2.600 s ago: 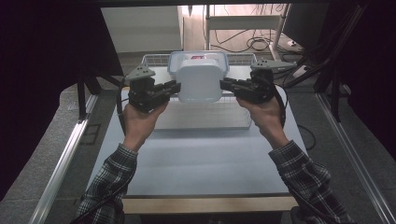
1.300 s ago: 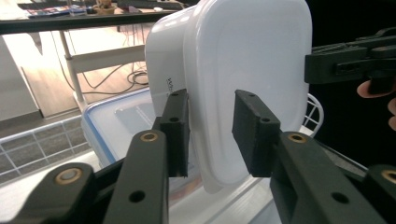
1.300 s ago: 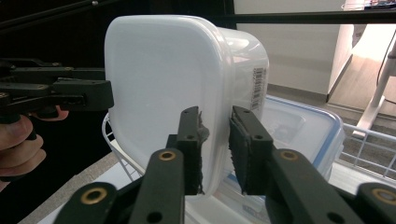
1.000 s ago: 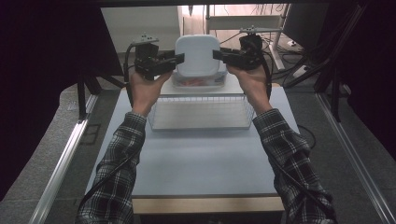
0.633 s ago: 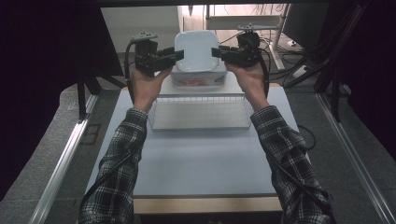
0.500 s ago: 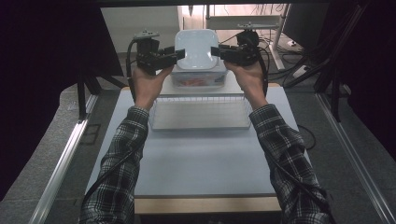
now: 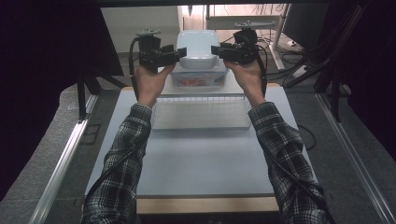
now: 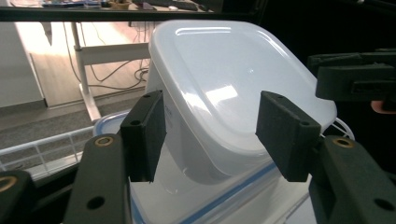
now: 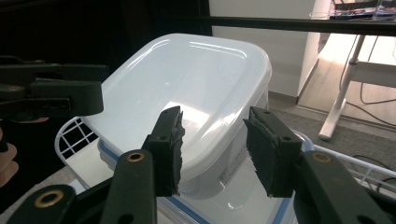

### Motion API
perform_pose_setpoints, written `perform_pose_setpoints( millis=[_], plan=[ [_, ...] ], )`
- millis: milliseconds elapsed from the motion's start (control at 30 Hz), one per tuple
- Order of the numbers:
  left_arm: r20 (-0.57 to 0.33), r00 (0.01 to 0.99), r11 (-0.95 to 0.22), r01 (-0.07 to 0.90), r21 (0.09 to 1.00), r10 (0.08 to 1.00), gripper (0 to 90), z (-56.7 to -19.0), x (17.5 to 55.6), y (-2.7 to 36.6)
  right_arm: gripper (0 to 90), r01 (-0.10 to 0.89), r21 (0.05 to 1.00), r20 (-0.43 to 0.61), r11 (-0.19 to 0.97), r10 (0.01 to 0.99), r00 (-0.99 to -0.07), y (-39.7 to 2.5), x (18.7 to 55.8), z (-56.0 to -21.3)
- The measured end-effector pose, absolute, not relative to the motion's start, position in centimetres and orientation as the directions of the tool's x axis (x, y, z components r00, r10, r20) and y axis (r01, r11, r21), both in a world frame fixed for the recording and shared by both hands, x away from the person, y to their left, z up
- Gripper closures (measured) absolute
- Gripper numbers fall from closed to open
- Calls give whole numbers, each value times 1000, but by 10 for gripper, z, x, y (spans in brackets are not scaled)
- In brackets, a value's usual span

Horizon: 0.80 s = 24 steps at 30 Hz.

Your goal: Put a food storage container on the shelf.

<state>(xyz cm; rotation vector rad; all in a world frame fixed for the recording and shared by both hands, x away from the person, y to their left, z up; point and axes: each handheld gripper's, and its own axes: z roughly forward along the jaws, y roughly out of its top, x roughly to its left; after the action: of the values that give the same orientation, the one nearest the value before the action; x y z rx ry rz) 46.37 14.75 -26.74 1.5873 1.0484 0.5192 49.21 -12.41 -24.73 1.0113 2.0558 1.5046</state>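
High view: both hands raised at the far edge of the table (image 7: 201,158), left gripper (image 7: 178,52) and right gripper (image 7: 215,50) on opposite sides of a translucent white plastic container (image 7: 198,49). It sits upside down on a blue-rimmed lidded container (image 7: 198,79), which holds something reddish. A white wire basket (image 7: 201,112) lies on the table just nearer the person.

Left gripper view: jaws part open, pads (image 8: 145,135) either side of the white container's (image 8: 233,88) near rim. A gap shows at the right pad, so it looks unclamped; contact at the left pad can't be told. Blue rim of the lower container (image 8: 224,200) directly beneath, wire basket (image 8: 46,149) off to the side.

Right gripper view: jaws part open, pads (image 9: 168,149) straddling the white container's (image 9: 196,88) rim. Whether they pinch it is unclear. The left gripper (image 9: 51,95) is on the opposite side.
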Motion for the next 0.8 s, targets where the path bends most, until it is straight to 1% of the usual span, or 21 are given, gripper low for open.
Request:
perform_pose_setpoints(
  millis=[167, 267, 433, 567, 667, 733, 800],
  plan=[
    [-206, 504, 16, 354, 935, 839, 415, -266, 463, 149, 547, 314, 936, 90, 158, 756, -649, -124, 492, -247],
    [-204, 508, 12, 355, 935, 837, 430, -266, 463, 152, 545, 310, 937, 87, 159, 756, -649, -124, 492, -247],
    [-202, 520, 13, 344, 939, 830, 416, -265, 458, 156, 497, 300, 940, 74, 162, 762, -643, -123, 491, -247],
    [-195, 553, 6, 325, 946, 810, 366, -264, 451, 159, 400, 288, 944, 75, 158, 750, -657, -124, 488, -247],
    [-167, 584, -30, 313, 949, 794, 288, -266, 446, 159, 296, 286, 943, 75, 171, 726, -683, -124, 484, -249],
    [-153, 604, -53, 309, 950, 783, 251, -269, 443, 159, 226, 275, 943, 61, 186, 718, -694, -123, 481, -253],
    [-144, 618, -64, 302, 951, 773, 216, -273, 439, 159, 175, 262, 944, 40, 201, 717, -696, -122, 478, -256]
  ],
)
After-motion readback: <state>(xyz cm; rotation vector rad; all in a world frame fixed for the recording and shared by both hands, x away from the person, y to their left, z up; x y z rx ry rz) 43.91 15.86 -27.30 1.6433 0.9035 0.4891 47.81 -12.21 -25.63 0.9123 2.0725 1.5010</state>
